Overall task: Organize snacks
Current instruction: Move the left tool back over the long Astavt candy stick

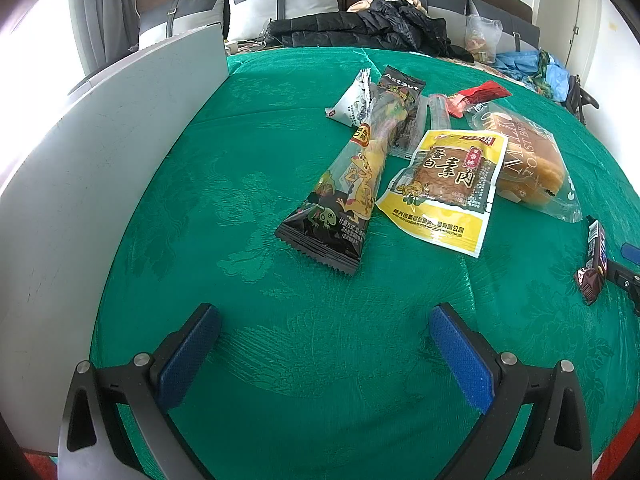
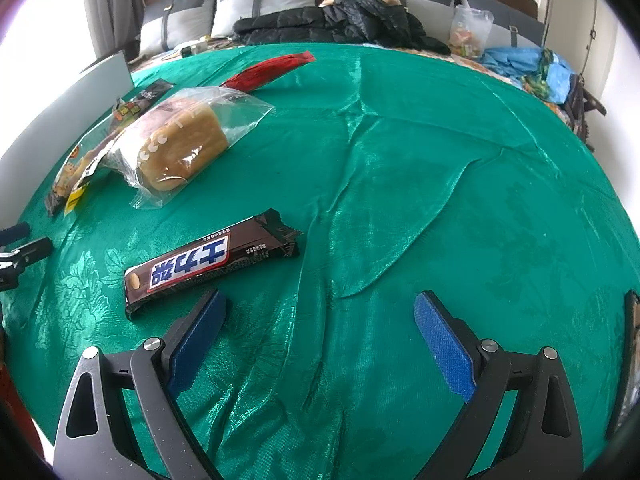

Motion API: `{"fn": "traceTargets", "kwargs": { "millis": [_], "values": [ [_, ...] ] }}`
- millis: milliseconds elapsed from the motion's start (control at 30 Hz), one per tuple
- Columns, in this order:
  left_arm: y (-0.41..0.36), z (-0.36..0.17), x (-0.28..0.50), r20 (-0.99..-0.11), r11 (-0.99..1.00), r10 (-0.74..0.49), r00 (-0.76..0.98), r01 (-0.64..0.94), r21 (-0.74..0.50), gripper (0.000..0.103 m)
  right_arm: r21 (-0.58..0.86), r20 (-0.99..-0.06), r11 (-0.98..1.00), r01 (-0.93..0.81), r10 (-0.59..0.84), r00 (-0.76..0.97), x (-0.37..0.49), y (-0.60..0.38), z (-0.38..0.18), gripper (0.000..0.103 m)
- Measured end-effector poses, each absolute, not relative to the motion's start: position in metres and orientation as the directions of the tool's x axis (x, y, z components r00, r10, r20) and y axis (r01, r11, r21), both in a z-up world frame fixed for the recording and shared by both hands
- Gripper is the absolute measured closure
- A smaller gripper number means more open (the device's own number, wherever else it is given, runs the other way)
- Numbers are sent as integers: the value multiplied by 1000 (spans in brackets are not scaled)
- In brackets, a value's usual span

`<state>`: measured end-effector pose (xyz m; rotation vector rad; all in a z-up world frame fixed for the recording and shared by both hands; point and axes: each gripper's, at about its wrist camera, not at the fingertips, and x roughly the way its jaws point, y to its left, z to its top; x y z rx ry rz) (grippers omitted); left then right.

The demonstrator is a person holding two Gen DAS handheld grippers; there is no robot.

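Green patterned cloth (image 1: pixel 248 184) is seen covering the desk, with a bed behind. From the left wrist, the left hand-held gripper (image 1: pixel 324 320) is tilted downward, jaws spread wide, nothing held; seven snack packets are counted, the long black-and-yellow packet (image 1: pixel 344 188) at twelve o'clock. From the right wrist, the right hand-held gripper (image 2: pixel 320 308) is angled down, jaws wide and empty; one chocolate bar (image 2: pixel 208 260) lies at eleven o'clock, one bread bag (image 2: pixel 180 148) beyond.
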<state>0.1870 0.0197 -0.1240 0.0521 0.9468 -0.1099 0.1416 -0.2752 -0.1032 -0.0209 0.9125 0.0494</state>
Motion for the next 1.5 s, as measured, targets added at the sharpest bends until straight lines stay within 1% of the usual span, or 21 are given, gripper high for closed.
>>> {"fn": "traceTargets", "kwargs": {
  "millis": [1267,1333,1367,1400,1467,1500],
  "values": [
    [23,-123,189,-816,991,-84,573,135,-7,0,8,-790,999,-46,34,613,141,-277,-102,6],
    [26,-117,189,-839,987,-99,536,158,-16,0,8,-789,999,-46,35,613,141,-278,-102,6],
    [28,-111,192,-845,987,-115,523,155,-38,3,8,-790,999,-46,35,613,141,-278,-102,6],
    [32,-104,195,-837,985,-150,527,153,-80,7,8,-789,999,-46,35,613,141,-277,-102,6],
    [36,-86,205,-809,979,-195,554,152,-132,7,8,-789,999,-46,35,613,141,-278,-102,6],
    [34,-77,214,-799,978,-200,567,157,-134,7,8,-790,999,-46,35,613,141,-277,-102,6]
  ]
}}
